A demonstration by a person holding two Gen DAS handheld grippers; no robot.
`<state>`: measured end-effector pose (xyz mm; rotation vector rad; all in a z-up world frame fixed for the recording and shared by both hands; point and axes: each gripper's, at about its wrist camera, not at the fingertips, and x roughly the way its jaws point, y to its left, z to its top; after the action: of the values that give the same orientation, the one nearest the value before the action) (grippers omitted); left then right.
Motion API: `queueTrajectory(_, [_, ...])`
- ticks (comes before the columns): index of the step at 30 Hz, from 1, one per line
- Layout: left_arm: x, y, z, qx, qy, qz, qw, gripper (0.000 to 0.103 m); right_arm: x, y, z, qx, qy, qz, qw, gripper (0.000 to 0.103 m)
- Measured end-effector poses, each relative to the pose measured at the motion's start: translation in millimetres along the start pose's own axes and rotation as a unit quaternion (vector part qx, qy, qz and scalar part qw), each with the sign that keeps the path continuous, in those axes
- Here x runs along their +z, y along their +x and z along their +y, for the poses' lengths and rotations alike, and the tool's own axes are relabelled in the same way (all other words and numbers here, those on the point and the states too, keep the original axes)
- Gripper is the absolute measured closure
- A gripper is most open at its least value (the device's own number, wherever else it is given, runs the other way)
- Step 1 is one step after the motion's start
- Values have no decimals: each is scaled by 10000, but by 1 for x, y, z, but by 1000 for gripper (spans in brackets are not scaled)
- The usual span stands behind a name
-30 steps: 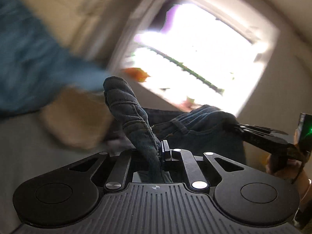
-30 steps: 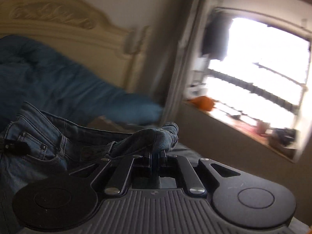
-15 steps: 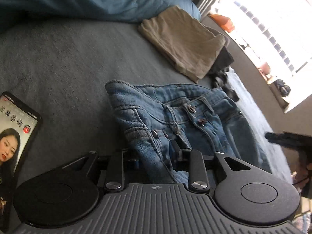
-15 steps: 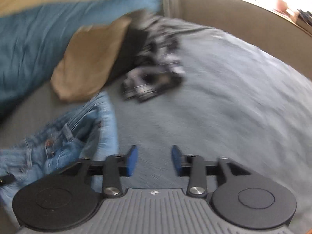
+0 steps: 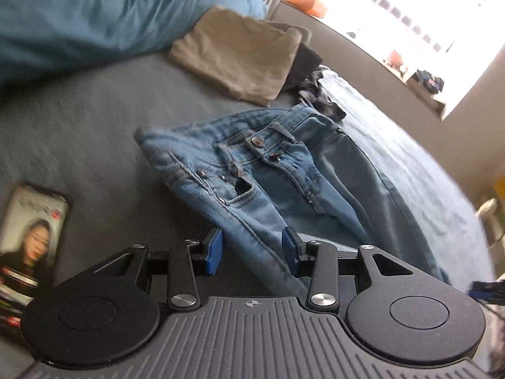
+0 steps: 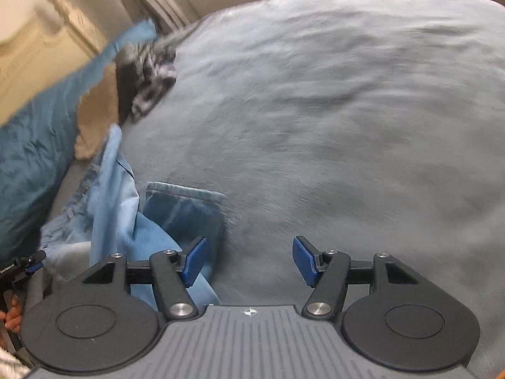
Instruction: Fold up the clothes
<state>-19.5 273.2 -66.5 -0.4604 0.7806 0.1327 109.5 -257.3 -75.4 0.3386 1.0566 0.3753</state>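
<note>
A pair of light blue jeans (image 5: 284,170) lies on the grey bed cover (image 5: 79,120), waistband and fly buttons facing up. My left gripper (image 5: 251,251) is low over the jeans' near edge and its jaws are opening. A ridge of denim runs between the blue pads (image 5: 213,251), which no longer press on it. In the right wrist view the jeans (image 6: 176,211) lie at the left with a hem showing. My right gripper (image 6: 249,260) hangs beside them over bare bed cover (image 6: 331,126). Its jaws are opening wide with nothing between them.
A folded tan garment (image 5: 240,53) and a dark patterned garment (image 5: 318,94) lie beyond the jeans. A blue duvet (image 5: 94,9) fills the far left. A lit phone (image 5: 31,237) lies on the cover at my left. A cream headboard (image 6: 47,31) stands behind.
Both grippers held the jeans up, shut on the denim, then came down to the bed. Both have let go. The right gripper has swung off the jeans onto the bare cover.
</note>
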Motion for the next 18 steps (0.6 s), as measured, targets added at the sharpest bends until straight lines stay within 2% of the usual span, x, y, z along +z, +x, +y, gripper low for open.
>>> queueTrajectory(4, [6, -20, -33, 256, 661, -172, 9973, 64, -32, -54, -36, 258, 166, -562, 9979, 40])
queueTrajectory(8, [15, 1, -80, 101, 1064, -1, 9943, 63, -47, -63, -37, 492, -372, -659, 9959, 39])
queueTrajectory(10, [20, 15, -104, 6, 1241, 118, 9922, 63, -48, -53, -22, 810, -781, -553, 9921, 39])
queueTrajectory(13, [23, 42, -147, -1, 1671, 310, 9854, 63, -47, -43, 6, 1277, -1478, -493, 9795, 39])
queueTrajectory(15, [22, 55, -178, 90, 1932, 368, 9804, 63, -44, -40, 28, 1625, -2043, -433, 9644, 39])
queueTrajectory(18, [20, 62, -216, 185, 2127, 285, 9765, 63, -41, -43, 55, 1848, -2754, -499, 9421, 39])
